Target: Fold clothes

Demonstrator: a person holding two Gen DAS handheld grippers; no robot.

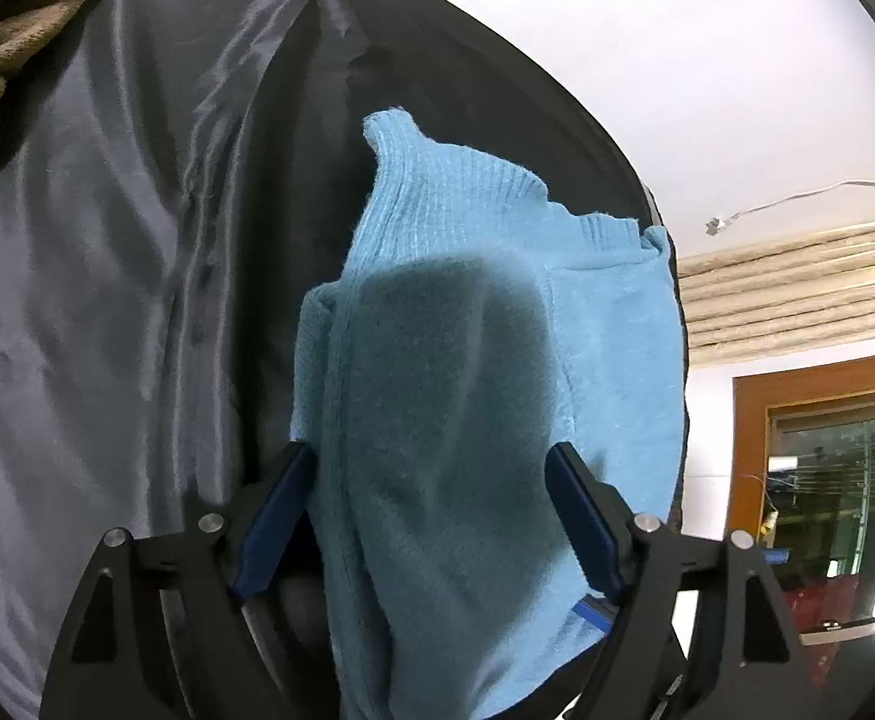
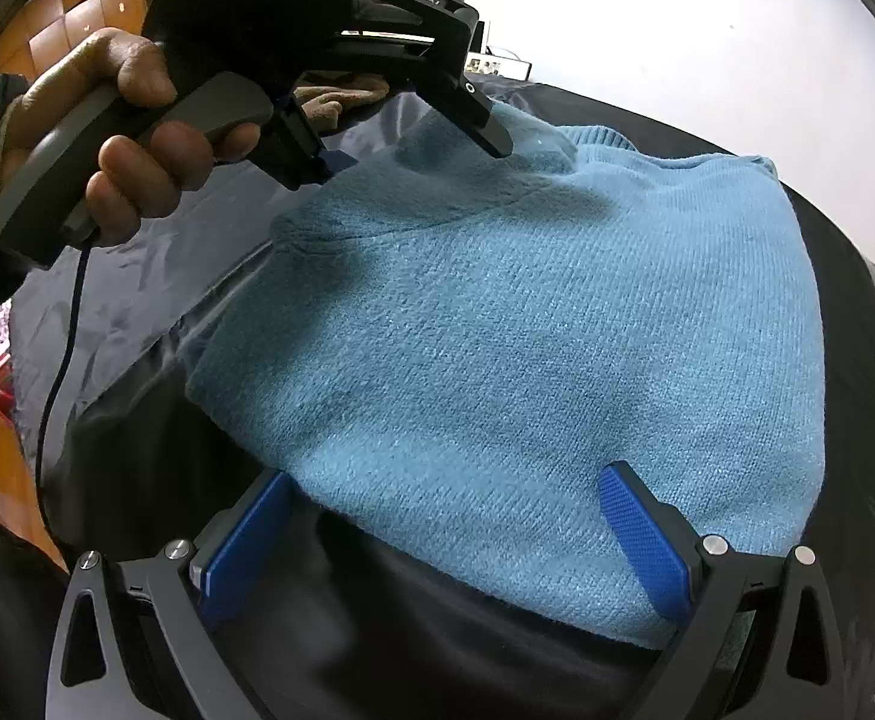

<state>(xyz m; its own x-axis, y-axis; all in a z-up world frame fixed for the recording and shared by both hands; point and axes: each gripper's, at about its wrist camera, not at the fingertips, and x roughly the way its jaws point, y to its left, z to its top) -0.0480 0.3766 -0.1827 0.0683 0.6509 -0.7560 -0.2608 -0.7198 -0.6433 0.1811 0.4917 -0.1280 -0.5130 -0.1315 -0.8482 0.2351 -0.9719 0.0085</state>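
Note:
A light blue knitted sweater (image 1: 473, 360) lies folded into a compact bundle on a dark satin sheet (image 1: 107, 300); it also shows in the right wrist view (image 2: 527, 348). My left gripper (image 1: 431, 468) is open, its blue pads on either side of the sweater's near end. In the right wrist view the left gripper (image 2: 413, 150) hangs open over the sweater's far edge, held by a hand. My right gripper (image 2: 449, 498) is open, its blue pads (image 2: 647, 540) straddling the sweater's near edge, just above the cloth.
A tan fleece cloth (image 1: 11, 42) is bunched at the far corner of the dark sheet (image 2: 137, 324). A white wall (image 1: 707, 60), a wooden door frame (image 1: 749, 450) and a glass cabinet stand beyond the sheet's edge.

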